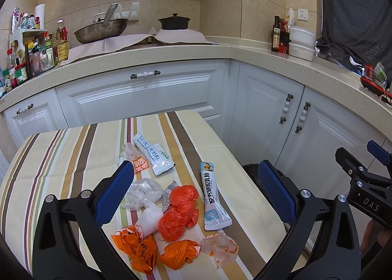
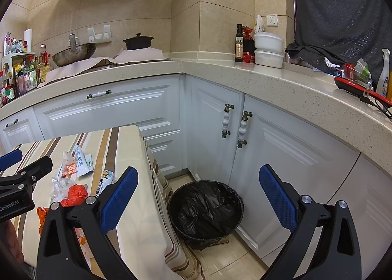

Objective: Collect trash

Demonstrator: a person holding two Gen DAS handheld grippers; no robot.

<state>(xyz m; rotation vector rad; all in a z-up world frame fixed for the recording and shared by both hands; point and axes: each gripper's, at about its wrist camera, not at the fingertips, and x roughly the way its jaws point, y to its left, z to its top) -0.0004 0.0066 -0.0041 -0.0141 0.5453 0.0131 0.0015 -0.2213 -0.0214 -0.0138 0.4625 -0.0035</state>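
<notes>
Trash lies on a striped tablecloth (image 1: 61, 157): crumpled orange bags (image 1: 180, 209), a clear bag (image 1: 143, 192), a white wad (image 1: 150, 220), two white powder sachets (image 1: 213, 196) (image 1: 153, 155), and a torn wrapper (image 1: 220, 248). My left gripper (image 1: 196, 182) hovers open over this pile, holding nothing. My right gripper (image 2: 199, 190) is open and empty, above a round bin with a black liner (image 2: 205, 209) on the floor right of the table. The right gripper's body (image 1: 365, 182) shows at the left view's right edge; the left gripper (image 2: 19, 177) shows at the right view's left edge.
White cabinets (image 2: 210, 138) with knobbed handles stand close behind the table and bin. The beige counter (image 2: 269, 79) carries a wok (image 1: 100, 29), a black pot (image 1: 174, 21), bottles (image 1: 31, 54), white tubs (image 2: 268, 50) and a red tray (image 2: 355, 86). A dark cloth (image 2: 343, 10) hangs at right.
</notes>
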